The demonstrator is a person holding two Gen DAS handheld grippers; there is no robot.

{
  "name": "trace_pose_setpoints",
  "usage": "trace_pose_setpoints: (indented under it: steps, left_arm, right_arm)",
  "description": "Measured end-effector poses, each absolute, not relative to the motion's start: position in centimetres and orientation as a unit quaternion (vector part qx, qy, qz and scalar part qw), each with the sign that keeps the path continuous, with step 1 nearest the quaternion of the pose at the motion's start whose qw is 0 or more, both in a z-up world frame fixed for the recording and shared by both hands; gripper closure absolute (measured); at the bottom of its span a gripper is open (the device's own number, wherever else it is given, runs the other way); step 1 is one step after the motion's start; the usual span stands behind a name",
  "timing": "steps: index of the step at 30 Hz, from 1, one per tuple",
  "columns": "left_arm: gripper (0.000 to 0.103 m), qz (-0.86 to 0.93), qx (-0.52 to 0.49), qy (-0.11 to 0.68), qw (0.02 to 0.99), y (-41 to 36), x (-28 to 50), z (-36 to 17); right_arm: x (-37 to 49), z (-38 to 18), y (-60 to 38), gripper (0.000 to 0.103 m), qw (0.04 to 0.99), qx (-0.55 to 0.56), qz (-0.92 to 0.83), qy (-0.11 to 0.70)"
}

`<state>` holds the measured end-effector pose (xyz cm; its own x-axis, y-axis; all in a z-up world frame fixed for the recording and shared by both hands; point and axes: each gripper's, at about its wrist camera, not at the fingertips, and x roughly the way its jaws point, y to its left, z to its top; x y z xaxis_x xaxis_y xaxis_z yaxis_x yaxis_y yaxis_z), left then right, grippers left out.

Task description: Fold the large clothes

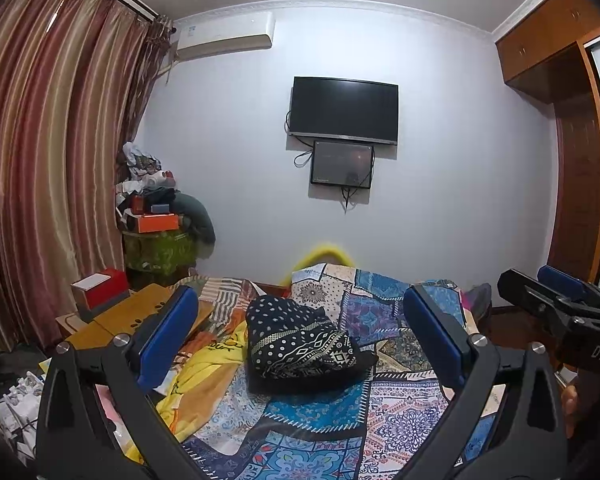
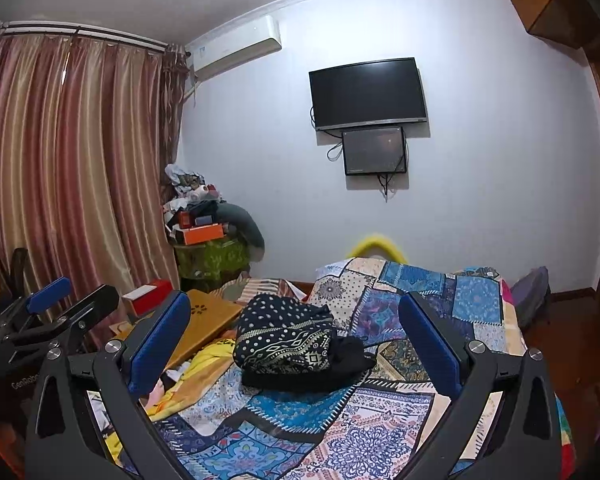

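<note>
Hovering side by side above the bed (image 1: 324, 432), the left gripper (image 1: 300, 344) and the right gripper (image 2: 296, 344) both have their blue pads spread wide apart and hold nothing. The dark patterned garment (image 1: 300, 344) lies as a compact bundle on the patchwork bedspread (image 2: 380, 432), roughly centred between each gripper's fingers but well beyond them, with a black part showing at its right side. A yellow cloth (image 1: 204, 376) lies just left of it. I judge this piece already folded, or nearly so, so the step in hand looks like a pause between garments. The next move probably calls for lowering toward the yellow cloth, pinching an edge with each gripper and spreading it flat on the bed.
</note>
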<state>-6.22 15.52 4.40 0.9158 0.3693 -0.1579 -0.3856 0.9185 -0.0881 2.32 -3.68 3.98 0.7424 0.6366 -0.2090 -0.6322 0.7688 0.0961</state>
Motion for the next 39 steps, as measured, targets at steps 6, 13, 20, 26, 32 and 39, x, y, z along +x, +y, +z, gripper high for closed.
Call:
trace_pose_setpoints:
  steps: [6,13,20,26,32,39]
  left_arm:
    - [0.000,0.191,-0.059,0.073,0.977,15.36,-5.99,4.33]
    - [0.000,0.181,-0.062,0.073,0.979,15.23,-5.98,4.24]
    - [0.000,0.176,-0.065,0.073,0.980,15.33,-6.03,4.35]
    - [0.000,0.172,-0.064,0.076,0.980,15.24,-5.84,4.36]
    - [0.000,0.171,-0.064,0.076,0.980,15.22,-5.79,4.44]
    - [0.000,0.175,-0.066,0.076,0.979,15.10,-5.70,4.34]
  right_arm:
    - [2.23,4.40,-3.85,0.000,0.934,0.011,0.339,0.116]
    - [2.29,4.40,-3.81,0.000,0.934,0.009,0.338,0.118]
    - [2.36,4.42,-3.62,0.000,0.934,0.005,0.336,0.119]
    - [2.27,4.47,-3.63,0.000,0.935,0.004,0.334,0.118]
    - [2.31,4.52,-3.64,0.000,0.936,0.003,0.332,0.120]
    - [2.34,4.45,-3.65,0.000,0.936,0.001,0.330,0.122]
